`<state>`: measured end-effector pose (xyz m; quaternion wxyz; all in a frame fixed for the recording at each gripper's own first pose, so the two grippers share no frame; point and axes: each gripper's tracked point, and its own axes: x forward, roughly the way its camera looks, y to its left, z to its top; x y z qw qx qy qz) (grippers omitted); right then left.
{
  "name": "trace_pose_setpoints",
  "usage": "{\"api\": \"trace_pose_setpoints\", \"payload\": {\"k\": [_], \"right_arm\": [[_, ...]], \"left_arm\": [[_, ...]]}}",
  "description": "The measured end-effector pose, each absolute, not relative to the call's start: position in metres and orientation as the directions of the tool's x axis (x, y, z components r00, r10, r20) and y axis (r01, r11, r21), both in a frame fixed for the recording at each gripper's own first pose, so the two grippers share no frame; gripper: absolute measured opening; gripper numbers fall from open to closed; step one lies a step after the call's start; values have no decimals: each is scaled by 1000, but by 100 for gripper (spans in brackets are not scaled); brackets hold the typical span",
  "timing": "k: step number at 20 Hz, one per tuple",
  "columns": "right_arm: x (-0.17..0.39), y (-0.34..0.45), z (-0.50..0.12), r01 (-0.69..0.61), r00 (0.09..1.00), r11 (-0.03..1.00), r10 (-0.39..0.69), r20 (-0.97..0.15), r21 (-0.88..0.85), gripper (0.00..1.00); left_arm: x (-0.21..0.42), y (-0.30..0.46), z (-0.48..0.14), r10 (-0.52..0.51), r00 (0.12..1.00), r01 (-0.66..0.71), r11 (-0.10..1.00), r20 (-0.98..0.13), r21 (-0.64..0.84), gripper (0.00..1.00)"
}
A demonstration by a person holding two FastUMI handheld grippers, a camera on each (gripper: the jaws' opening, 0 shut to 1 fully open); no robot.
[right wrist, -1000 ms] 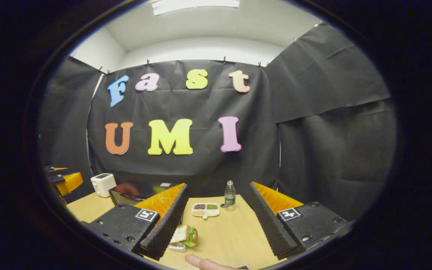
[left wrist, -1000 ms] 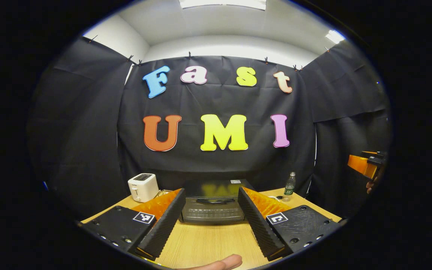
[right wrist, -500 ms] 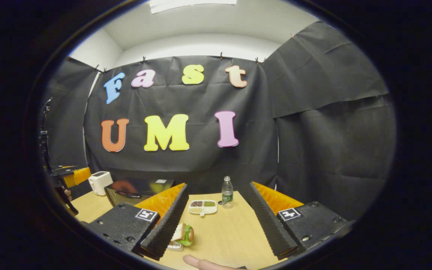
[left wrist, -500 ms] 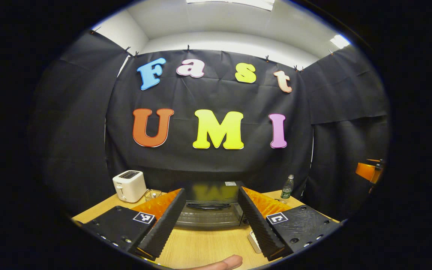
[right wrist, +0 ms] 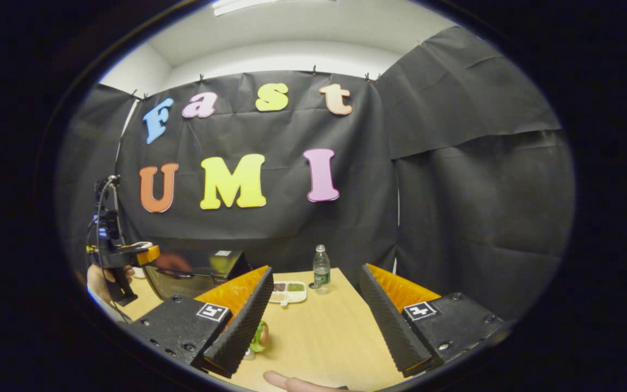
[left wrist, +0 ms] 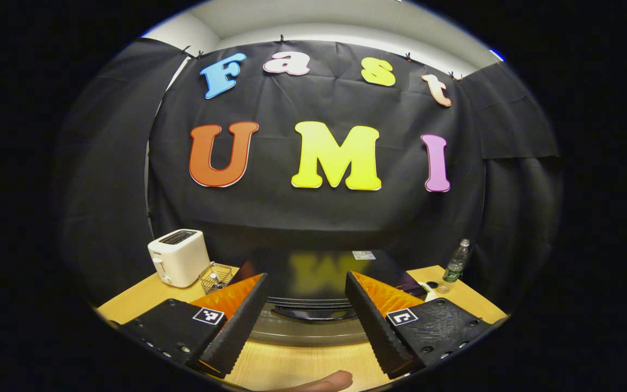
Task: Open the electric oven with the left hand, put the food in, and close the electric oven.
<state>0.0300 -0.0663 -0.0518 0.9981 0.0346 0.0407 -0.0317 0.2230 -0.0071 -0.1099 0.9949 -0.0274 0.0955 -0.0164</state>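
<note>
The black electric oven (left wrist: 313, 267) stands straight ahead in the left gripper view, door shut, its handle (left wrist: 313, 313) low between my fingers. My left gripper (left wrist: 305, 276) is open just in front of that door, holding nothing. In the right gripper view the oven (right wrist: 194, 269) sits at the left, with the left gripper (right wrist: 125, 255) and the hand (right wrist: 98, 277) that holds it in front of it. The sandwich (right wrist: 260, 337) lies on a small tray, mostly hidden behind one finger of my right gripper (right wrist: 316, 272), which is open and holds nothing.
A white toaster (left wrist: 177, 264) and a small wire basket (left wrist: 214, 276) stand left of the oven. A water bottle (right wrist: 321, 265) and a white divided dish (right wrist: 289, 291) sit at the back of the wooden table (right wrist: 324, 337). Black cloth walls close in.
My left gripper has moved in close to the oven, which now looms larger. The right gripper view has shifted, so the sandwich slid behind its finger and the left gripper came into sight.
</note>
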Motion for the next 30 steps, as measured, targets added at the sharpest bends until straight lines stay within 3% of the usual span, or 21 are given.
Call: {"api": "trace_pose_setpoints", "payload": {"k": [7, 8, 9, 10, 18, 30], "right_arm": [[36, -81, -64, 86, 992, 993, -78, -103, 78, 99], [36, -81, -66, 84, 991, 993, -75, -109, 79, 99], [35, -81, -66, 83, 991, 993, -73, -110, 82, 99], [34, -80, -65, 81, 992, 993, -72, -108, 82, 99], [23, -78, -62, 71, 993, 995, -65, -95, 70, 99], [11, -67, -69, 55, 992, 996, -47, -114, 72, 99]], "left_arm": [[251, -30, -167, -66, 936, 61, 998, -347, -25, 93], [247, -28, -176, -46, 922, 43, 999, -385, -15, 82], [250, -25, -173, -38, 927, 44, 999, -373, 8, 94], [252, -25, -175, -35, 922, 45, 999, -385, 15, 96], [226, -27, -175, -44, 910, 44, 999, -413, -8, 96], [134, -28, -213, -12, 915, 15, 1000, -402, 4, 96]]}}
